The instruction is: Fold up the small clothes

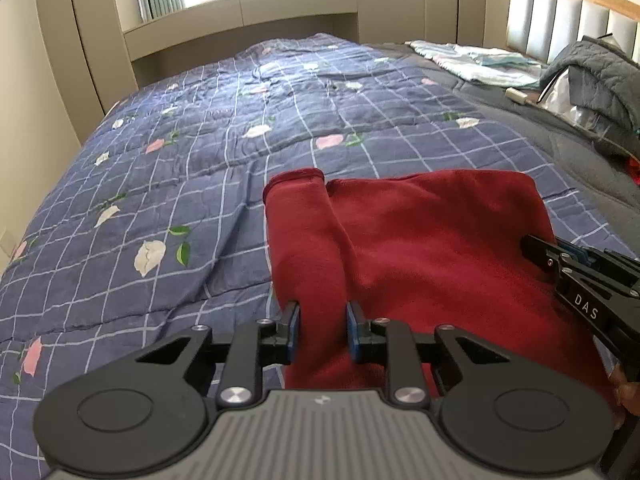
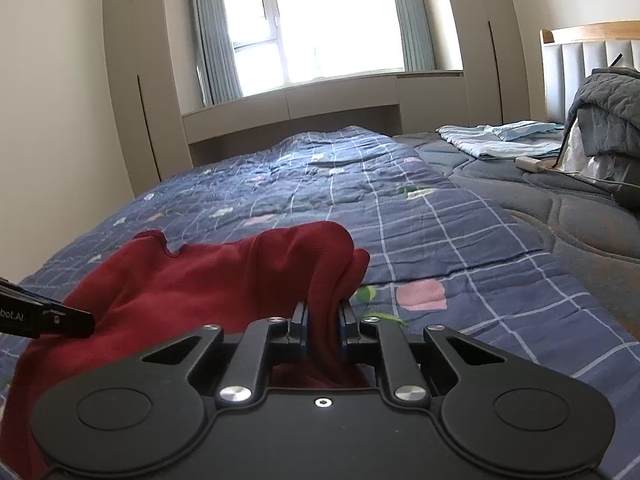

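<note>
Left gripper (image 1: 322, 330): jaws partly closed on a red sleeve (image 1: 300, 240), fabric running between the blue pads (image 1: 294, 328). Looks like a pinch on the near end of the sleeve, though the gap is fairly wide, so grip may be loose.

Right gripper (image 2: 323, 326): jaws clamped on a bunched fold of the same red garment (image 2: 192, 288), cloth tented up above the fingers. In the left wrist view it sits at the garment's right edge (image 1: 560, 264).

Likely reason for both holds: each side gripped at the near edge so the piece can be lifted and carried over itself for a fold. Judgement only.

Garment lies on the blue checked floral quilt (image 1: 160, 160), near edge of the bed, cuff pointing away toward the window (image 2: 320, 20).

Surroundings: light blue folded bedding (image 1: 480, 62), grey quilted blanket pile (image 1: 592, 76) and a small white object (image 1: 518, 96) near the padded headboard (image 1: 560, 12), all well apart from the garment. Quilt ahead is bare of obstacles; only its wrinkles could drag the fabric. The two grippers are near each other, so a crossing move risks contact.
</note>
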A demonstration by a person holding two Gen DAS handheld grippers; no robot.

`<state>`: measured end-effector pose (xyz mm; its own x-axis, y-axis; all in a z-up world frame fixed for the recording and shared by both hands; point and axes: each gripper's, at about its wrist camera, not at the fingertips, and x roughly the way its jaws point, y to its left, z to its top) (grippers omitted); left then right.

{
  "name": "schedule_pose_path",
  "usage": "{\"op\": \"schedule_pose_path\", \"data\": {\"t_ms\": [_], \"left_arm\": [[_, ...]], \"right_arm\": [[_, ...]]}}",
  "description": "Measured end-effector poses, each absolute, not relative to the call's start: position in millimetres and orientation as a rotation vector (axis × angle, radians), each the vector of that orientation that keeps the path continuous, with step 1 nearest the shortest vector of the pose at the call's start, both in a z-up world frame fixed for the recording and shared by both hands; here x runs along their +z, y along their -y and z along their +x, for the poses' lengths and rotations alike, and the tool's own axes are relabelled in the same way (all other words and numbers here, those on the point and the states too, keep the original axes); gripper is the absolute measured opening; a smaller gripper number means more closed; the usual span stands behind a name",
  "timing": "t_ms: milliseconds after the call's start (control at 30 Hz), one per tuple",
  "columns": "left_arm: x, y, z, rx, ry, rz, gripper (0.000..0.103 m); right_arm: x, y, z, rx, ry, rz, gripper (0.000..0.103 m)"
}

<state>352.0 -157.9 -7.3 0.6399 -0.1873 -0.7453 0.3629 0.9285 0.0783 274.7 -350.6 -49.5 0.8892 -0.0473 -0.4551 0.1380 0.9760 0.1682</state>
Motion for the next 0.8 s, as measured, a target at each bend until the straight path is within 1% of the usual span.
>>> {"op": "schedule_pose_path", "data": {"t_ms": [467, 800], "left_arm": [[24, 135, 321, -0.373, -0.751, 0.126, 0.02], [37, 97, 315, -0.361, -0.742, 0.046, 0.019]], "right_arm": [[-3, 331, 235, -0.124, -0.383, 0.228, 0.013], [27, 300, 233, -0.065, -0.342, 0.203, 0.013]]}}
